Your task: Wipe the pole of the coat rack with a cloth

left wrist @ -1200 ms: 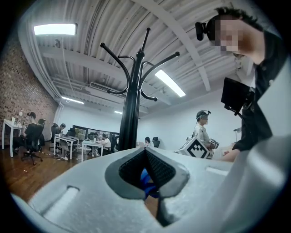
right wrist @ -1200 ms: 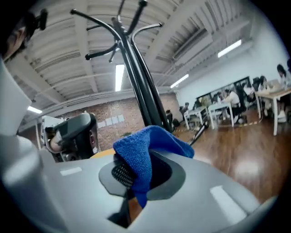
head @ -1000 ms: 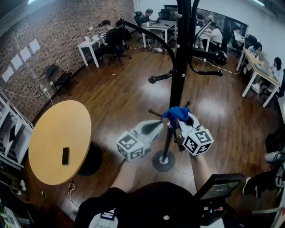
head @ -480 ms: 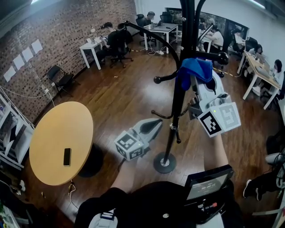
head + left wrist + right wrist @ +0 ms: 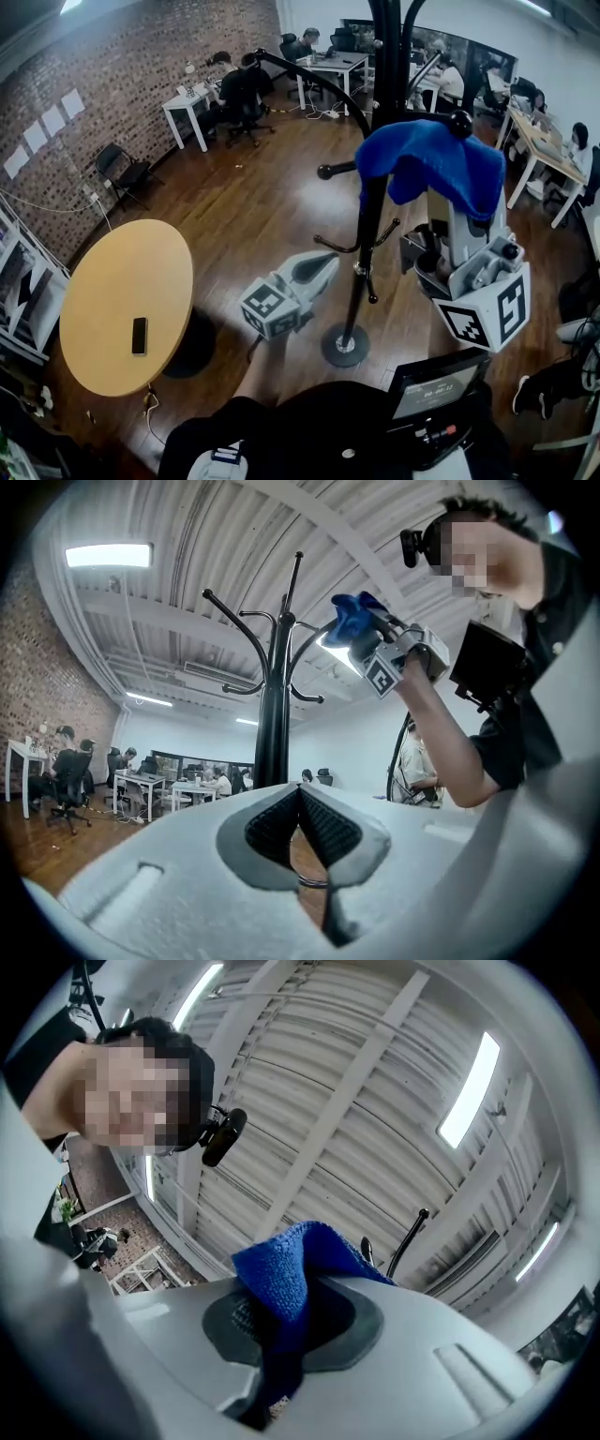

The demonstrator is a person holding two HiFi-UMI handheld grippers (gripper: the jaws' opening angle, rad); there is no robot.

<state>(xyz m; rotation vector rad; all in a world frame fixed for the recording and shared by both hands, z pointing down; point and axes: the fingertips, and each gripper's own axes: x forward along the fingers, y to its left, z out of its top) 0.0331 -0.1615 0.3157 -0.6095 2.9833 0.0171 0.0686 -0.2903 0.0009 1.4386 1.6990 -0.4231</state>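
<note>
right claw [image 5: 281,1330]: pinching the blue cloth [image 5: 431,164]. One fold is clamped between the pads, the rest drapes over the tips.
left claw [image 5: 300,822]: pressed together, nothing in it. Hangs low near the base [image 5: 344,345], idle.
cloth position: high up, level with the upper hook arms [image 5: 330,169], just beside the pole [image 5: 373,216].
contact: unclear. In the head view the cloth edge overlaps the pole, but the left gripper view shows a gap. Judged not on the pole yet.
step: probably setting the cloth on the upper pole for a stroke down.
how to: press the draped side to the pole, not the claw's plastic. Keep the pinch firm, run along the pole's axis, steer round the hook arms so nothing snags.
hidden: pole top is cut off in the head view, and the right claw's tips are buried under cloth there. The right gripper view looks at the ceiling, showing only a hook tip [image 5: 424,1213] and no shaft.
tabletop [image 5: 103,281]: well apart from the pole, with a phone [image 5: 138,335] on it. Not involved.
</note>
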